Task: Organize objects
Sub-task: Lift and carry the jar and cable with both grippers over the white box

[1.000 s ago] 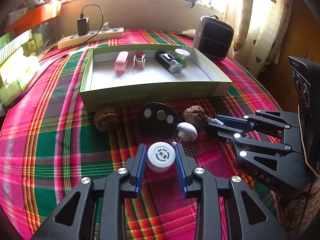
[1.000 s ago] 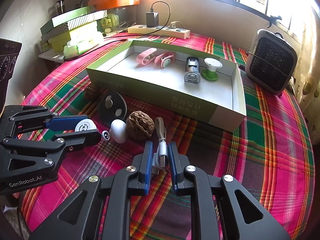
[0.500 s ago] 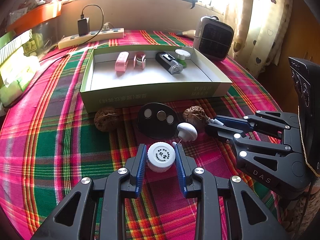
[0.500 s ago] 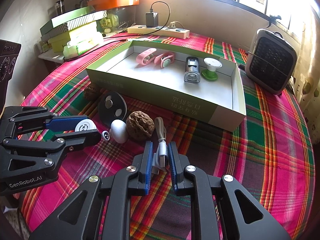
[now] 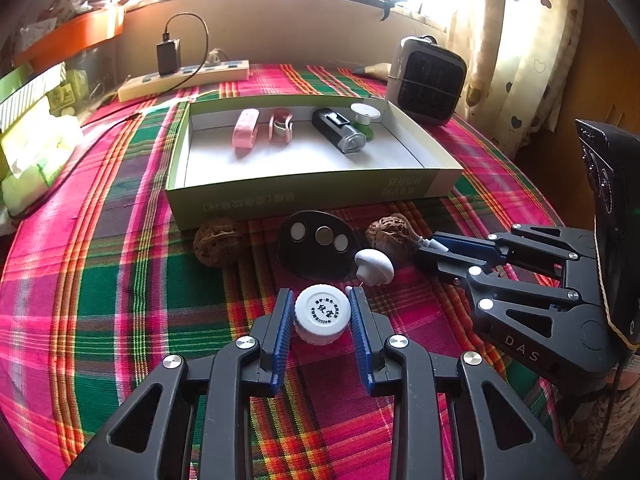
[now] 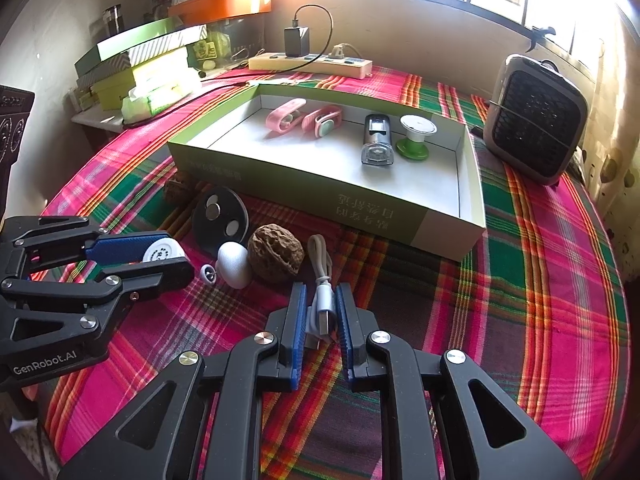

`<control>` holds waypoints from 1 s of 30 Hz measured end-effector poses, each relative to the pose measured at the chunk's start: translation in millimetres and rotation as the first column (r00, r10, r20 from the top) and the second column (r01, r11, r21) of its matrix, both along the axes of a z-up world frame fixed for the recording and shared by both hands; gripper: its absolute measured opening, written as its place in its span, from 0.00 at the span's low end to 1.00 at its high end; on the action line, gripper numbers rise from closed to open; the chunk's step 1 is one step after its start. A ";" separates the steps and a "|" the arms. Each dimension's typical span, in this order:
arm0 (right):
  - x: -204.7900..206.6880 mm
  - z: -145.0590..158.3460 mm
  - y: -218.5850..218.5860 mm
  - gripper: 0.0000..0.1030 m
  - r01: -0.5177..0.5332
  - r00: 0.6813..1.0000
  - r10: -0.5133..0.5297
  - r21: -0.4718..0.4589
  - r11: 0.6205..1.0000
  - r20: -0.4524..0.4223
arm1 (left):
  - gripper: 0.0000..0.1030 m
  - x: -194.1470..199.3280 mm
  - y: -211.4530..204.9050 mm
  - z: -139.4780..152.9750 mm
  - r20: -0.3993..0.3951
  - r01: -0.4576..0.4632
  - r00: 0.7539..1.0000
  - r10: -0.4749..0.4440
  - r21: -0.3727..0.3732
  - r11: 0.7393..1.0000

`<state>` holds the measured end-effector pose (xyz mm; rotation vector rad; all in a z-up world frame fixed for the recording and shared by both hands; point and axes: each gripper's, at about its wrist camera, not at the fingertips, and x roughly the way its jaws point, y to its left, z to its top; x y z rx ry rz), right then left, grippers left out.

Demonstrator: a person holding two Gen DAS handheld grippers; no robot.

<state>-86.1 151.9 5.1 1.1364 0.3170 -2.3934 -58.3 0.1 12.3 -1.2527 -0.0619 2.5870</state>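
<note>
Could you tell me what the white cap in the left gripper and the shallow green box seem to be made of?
The cap looks like matte white plastic: smooth moulded top with printed characters and a ribbed side. The box looks like thin cardboard: sharp folded corners, a printed pale green outside and a plain white inside.

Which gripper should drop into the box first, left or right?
Right, marginally. Right gripper pinches the cable nearest the green box; left gripper brackets the white cap, with a black disc between.

White cap (image 5: 322,314) lying flat on desk, print up. Pale cable (image 6: 322,296) lying folded beside walnut (image 6: 275,257), plug end nearest.
</note>
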 end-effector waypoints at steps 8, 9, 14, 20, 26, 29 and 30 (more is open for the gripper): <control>0.4 6.7 4.6 0.15 0.014 1.000 -0.014 -0.014 1.000 -0.006 | 0.25 0.1 0.1 8.7 -0.015 -0.002 1.000 0.002 0.006 1.000; 0.6 8.1 4.8 0.15 0.014 1.000 -0.014 -0.015 1.000 -0.009 | 0.25 0.2 -0.2 9.8 -0.017 -0.002 1.000 0.003 0.006 1.000; 1.0 15.2 5.8 0.15 0.017 1.000 -0.018 -0.028 0.999 -0.020 | 0.25 -1.6 -1.7 16.5 -0.029 -0.005 1.000 0.005 0.012 1.000; -3.4 26.3 5.7 0.15 0.020 0.999 -0.021 -0.048 0.999 -0.032 | 0.25 -6.6 -4.8 27.1 -0.048 -0.009 0.999 0.011 0.025 1.000; -9.9 36.3 3.4 0.15 0.019 0.999 -0.021 -0.054 0.998 -0.046 | 0.25 -14.9 -5.9 39.1 -0.071 -0.011 0.997 0.013 0.026 1.000; -15.7 40.6 0.8 0.15 0.018 0.998 -0.020 -0.055 0.998 -0.051 | 0.25 -21.2 -7.5 42.6 -0.072 -0.015 0.997 0.017 0.026 1.000; -17.8 42.0 0.1 0.15 0.016 0.998 -0.019 -0.057 0.998 -0.052 | 0.25 -23.9 -8.3 43.4 -0.070 -0.017 0.997 0.019 0.028 0.999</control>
